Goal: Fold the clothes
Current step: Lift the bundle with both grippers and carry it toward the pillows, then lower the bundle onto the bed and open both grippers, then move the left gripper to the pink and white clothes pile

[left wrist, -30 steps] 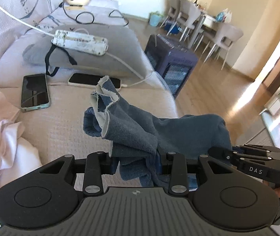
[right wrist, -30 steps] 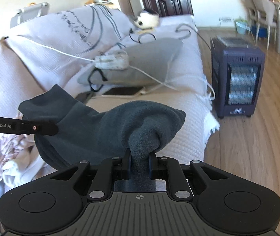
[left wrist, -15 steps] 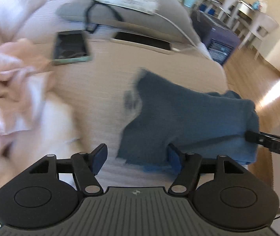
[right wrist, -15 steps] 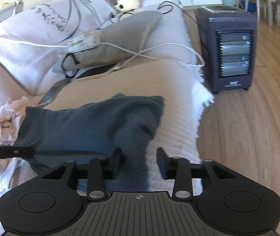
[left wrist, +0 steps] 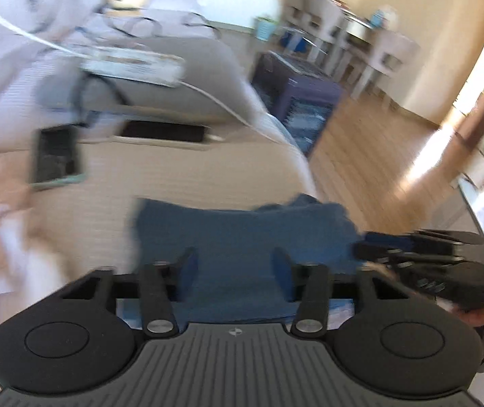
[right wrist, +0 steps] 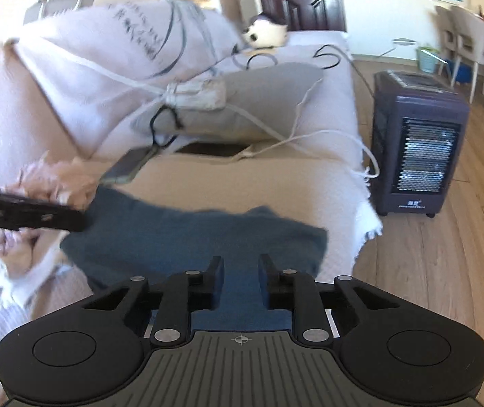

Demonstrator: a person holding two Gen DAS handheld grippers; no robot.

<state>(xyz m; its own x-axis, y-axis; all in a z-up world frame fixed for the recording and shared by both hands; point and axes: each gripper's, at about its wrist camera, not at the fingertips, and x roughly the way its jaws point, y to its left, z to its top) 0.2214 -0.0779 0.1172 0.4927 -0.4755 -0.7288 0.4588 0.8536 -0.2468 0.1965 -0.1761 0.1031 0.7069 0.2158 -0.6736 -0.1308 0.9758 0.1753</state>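
**Blue cloth laid flat on the sofa**

The beige ribbed sofa carries the soft blue cloth, which now lies spread, no longer bunched and lifted as a second ago. Both tongs point down over its near edge. The left tongs and the right tongs are closing with the cloth between them, the pads not pressing it.

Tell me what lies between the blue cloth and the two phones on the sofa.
Nothing: in the left wrist view, only bare beige sofa cover separates the blue cloth from the teal-cased phone and the dark phone.
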